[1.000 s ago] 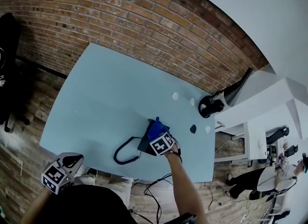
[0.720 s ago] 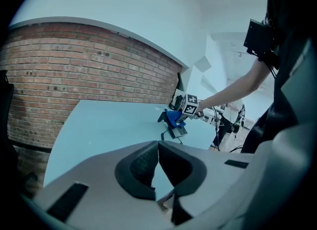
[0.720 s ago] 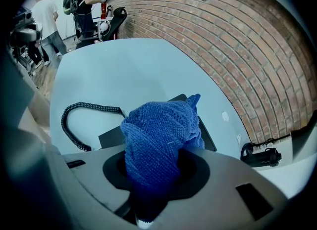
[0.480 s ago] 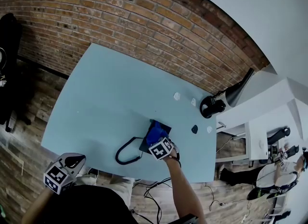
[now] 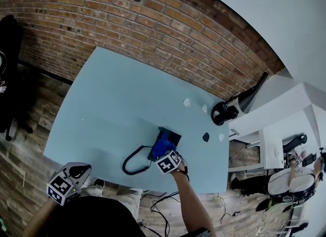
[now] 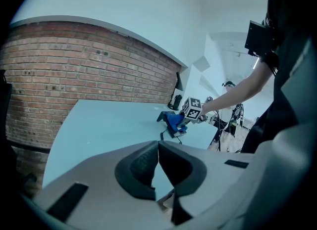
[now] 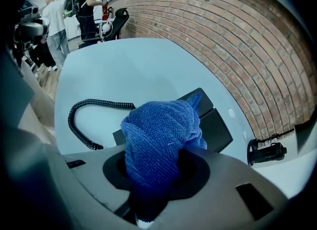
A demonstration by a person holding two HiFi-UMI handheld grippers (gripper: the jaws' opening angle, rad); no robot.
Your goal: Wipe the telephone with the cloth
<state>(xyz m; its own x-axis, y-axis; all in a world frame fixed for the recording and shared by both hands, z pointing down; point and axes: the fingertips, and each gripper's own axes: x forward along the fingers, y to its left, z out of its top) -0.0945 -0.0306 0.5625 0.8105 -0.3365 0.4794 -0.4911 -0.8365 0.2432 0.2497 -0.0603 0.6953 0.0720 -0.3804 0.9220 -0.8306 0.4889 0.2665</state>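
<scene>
A black telephone (image 5: 169, 137) lies on the pale blue table (image 5: 112, 103) near its front right, with a coiled black cord (image 5: 133, 160) looping to its left. My right gripper (image 5: 163, 152) is shut on a bunched blue cloth (image 5: 161, 146) that rests on the phone's near end. In the right gripper view the blue cloth (image 7: 161, 137) bulges out between the jaws, covering part of the telephone (image 7: 213, 125), with the cord (image 7: 91, 113) at left. My left gripper (image 5: 71, 176) hangs off the table's front left edge, shut and holding nothing (image 6: 157, 167).
Black headphones (image 5: 223, 112) sit at the table's far right corner. A few small white scraps (image 5: 186, 101) and a dark lump (image 5: 205, 136) lie near the phone. A brick wall (image 5: 127, 22) runs behind the table. White shelving (image 5: 285, 129) stands at the right. People stand in the background.
My right gripper has drawn back towards the table's front edge, dragging the blue cloth along the telephone and uncovering its far end. The left gripper has barely moved.
</scene>
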